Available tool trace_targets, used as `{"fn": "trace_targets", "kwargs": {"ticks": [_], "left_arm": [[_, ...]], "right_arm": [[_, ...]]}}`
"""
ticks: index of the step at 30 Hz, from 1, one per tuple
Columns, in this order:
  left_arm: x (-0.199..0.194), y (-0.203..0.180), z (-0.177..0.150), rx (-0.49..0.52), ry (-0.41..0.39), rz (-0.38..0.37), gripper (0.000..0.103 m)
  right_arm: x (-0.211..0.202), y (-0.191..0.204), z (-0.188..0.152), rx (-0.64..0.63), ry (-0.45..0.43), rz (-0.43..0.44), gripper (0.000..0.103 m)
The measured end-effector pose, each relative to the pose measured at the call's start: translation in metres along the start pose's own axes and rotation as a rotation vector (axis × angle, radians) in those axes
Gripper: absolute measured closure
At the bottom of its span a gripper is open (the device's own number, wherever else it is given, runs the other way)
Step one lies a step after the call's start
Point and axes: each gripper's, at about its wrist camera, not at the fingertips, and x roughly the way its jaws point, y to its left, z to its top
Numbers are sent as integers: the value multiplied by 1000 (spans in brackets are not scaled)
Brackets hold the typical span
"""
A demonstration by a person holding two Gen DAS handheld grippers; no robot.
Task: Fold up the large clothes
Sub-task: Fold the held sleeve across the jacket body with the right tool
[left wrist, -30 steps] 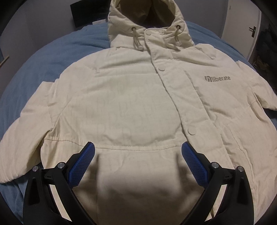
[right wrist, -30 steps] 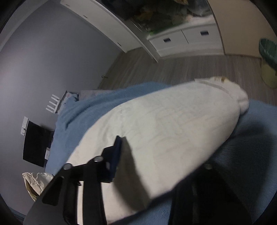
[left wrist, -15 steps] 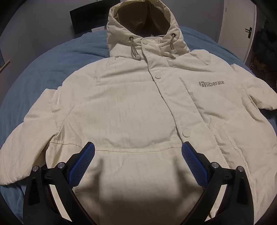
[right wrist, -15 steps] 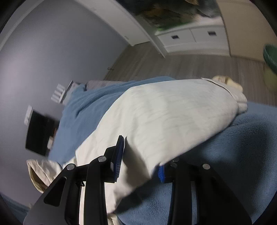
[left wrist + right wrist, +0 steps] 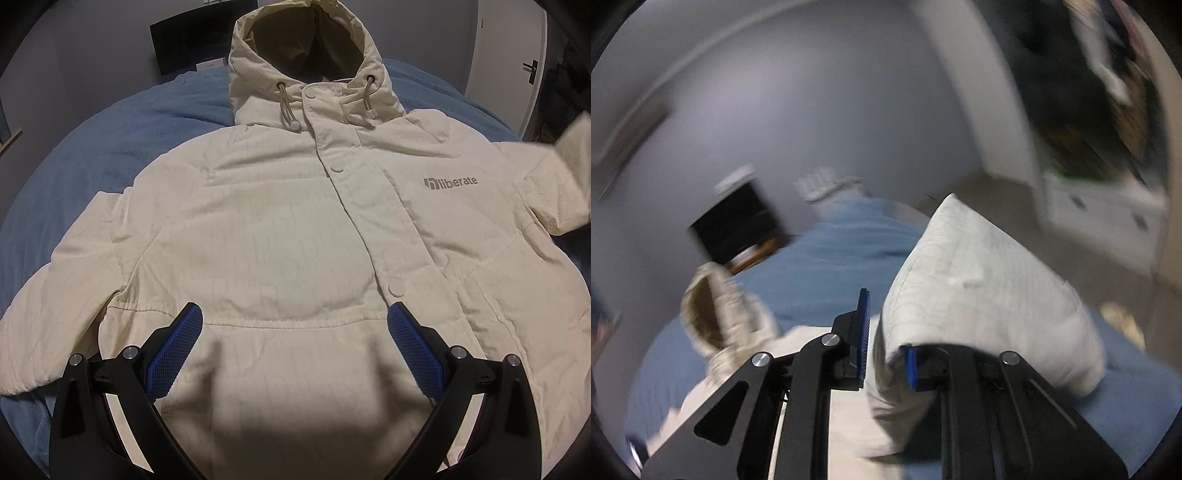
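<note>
A cream hooded jacket [image 5: 280, 229] lies front-up and spread flat on a bed covered with a blue blanket [image 5: 110, 147], its hood [image 5: 306, 48] toward the far wall and a grey "liberate" logo [image 5: 450, 182] on the chest. The left claw [image 5: 294, 343] hangs above the lower front of the jacket, near the pouch seam, jaws spread wide with nothing between the blue pads [image 5: 173, 354]. In the right wrist view (heavily motion-blurred) the right claw [image 5: 886, 354] has its jaws drawn close on the jacket's sleeve [image 5: 979, 288], the fabric pinched between the pads and raised off the blanket. The far end of that sleeve stands up above the claw. A dark screen [image 5: 188, 40] leans against the grey wall beyond the hood.
</note>
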Motion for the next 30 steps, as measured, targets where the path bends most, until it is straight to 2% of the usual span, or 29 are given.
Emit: {"fn": "trace_targets", "kwargs": {"ticks": [3, 7, 10, 13, 17, 19, 20, 22, 24, 27, 30], "left_arm": [[0, 1, 1, -6, -3, -1, 6], [0, 4, 3, -17, -7, -1, 6], [-1, 9, 4, -31, -13, 1, 6], [-2, 14, 5, -48, -22, 4, 6], [0, 22, 7, -73, -22, 8, 6], [1, 25, 7, -84, -19, 7, 6], [1, 26, 7, -86, -19, 7, 6], [0, 27, 7, -89, -22, 4, 6], [-2, 27, 7, -90, -27, -7, 6], [-9, 21, 9, -67, -47, -23, 6], [-17, -2, 16, 17, -72, -51, 6]], "right_arm": [[-4, 57, -4, -96, 19, 103, 89], [10, 118, -32, -149, 145, 267, 89], [26, 153, -66, -185, 252, 342, 89], [48, 176, -104, -177, 380, 389, 89], [78, 198, -157, -215, 510, 379, 89], [87, 197, -179, -233, 587, 373, 89], [98, 197, -192, -243, 670, 360, 86], [89, 190, -210, -232, 763, 361, 70], [77, 176, -210, -216, 800, 369, 43], [53, 158, -179, -282, 736, 377, 31], [29, 136, -140, -337, 566, 317, 17]]}}
